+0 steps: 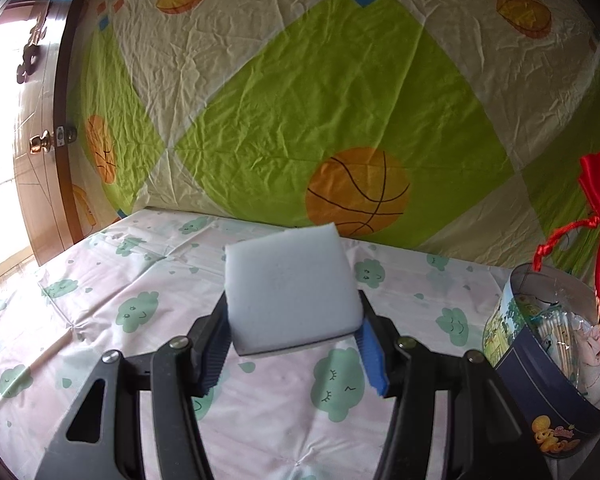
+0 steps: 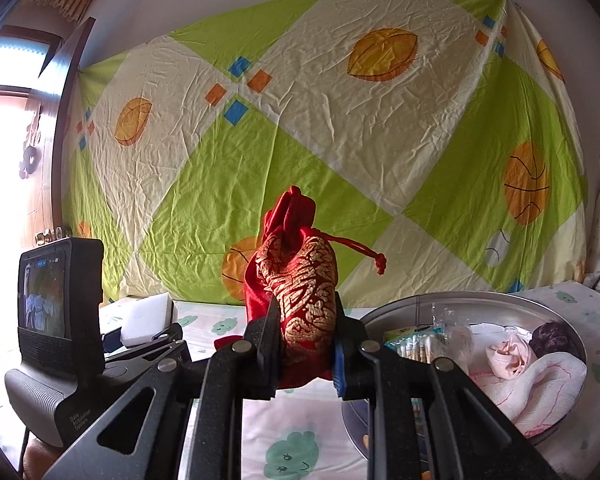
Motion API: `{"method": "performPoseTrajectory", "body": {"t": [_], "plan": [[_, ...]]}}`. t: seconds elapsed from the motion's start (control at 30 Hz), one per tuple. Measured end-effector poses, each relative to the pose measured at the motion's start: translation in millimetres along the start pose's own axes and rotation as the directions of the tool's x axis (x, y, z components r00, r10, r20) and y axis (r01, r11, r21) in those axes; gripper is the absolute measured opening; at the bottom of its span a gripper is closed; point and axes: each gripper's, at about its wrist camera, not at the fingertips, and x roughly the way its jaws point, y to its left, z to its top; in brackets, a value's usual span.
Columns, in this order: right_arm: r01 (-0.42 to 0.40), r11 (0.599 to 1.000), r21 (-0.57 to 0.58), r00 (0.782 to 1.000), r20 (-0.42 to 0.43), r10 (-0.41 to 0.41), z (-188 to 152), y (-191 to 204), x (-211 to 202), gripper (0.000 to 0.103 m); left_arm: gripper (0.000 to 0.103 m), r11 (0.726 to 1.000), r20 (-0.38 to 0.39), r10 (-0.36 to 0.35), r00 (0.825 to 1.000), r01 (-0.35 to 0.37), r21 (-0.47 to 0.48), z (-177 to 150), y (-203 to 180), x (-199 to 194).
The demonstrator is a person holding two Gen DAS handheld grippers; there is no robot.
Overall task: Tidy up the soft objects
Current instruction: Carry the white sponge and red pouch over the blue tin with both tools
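While the left gripper [image 1: 294, 334] clamps the sponge [image 1: 290, 292], the right gripper [image 2: 302, 344] clamps the red pouch [image 2: 300, 280]. Both appear mid-transfer. Next: position each over the tin [image 1: 548, 384], then release.

White foam sponge [image 1: 290, 292]: square block, tilted, held above the bed. Red drawstring pouch [image 2: 300, 280]: gold embroidery, upright, mouth cinched, cord trailing right, held beside the round tin [image 2: 564, 316].

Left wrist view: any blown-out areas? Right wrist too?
Left wrist: window light clips the far left by the door; white sponge in the left hand-held gripper stays readable. Right wrist: the left edge clips too; red pouch is sharp.
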Motion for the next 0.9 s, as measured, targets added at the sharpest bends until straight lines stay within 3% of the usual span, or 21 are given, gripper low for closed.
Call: {"method": "performPoseTrajectory", "body": {"t": [0.9], "plan": [[0.104, 0.994, -0.011, 0.994, 0.039, -0.104, 6.7, -66.1, -29.3, 0.022, 0.056, 0.997, -0.002, -0.043, 0.999, 0.043, 0.07, -10.0, -69.6, -25.9]]}}
